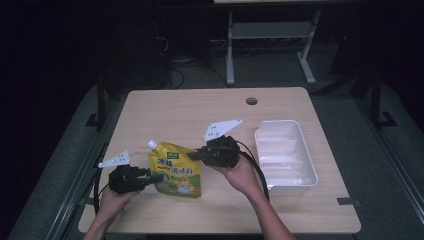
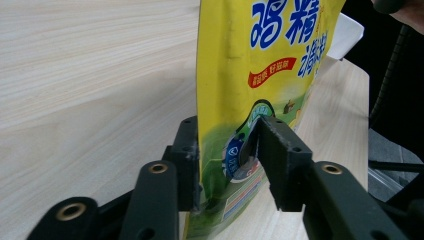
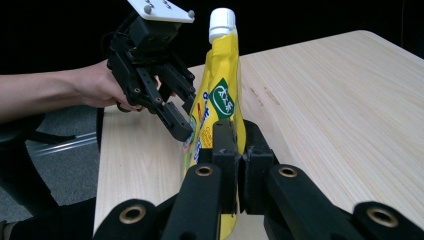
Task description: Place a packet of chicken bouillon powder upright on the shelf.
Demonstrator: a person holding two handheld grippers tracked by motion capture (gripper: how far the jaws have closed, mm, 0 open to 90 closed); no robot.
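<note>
Yellow pouch (image 1: 176, 172), centre-left of frame, pinched at opposite edges: right gripper (image 1: 196, 155) clamped, left gripper (image 1: 159, 177) closing around it, seemingly to steady it upright.

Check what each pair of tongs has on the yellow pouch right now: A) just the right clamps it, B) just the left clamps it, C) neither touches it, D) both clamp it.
D: the left tongs pinch the yellow pouch near one edge, and the right tongs are shut on another edge.
</note>
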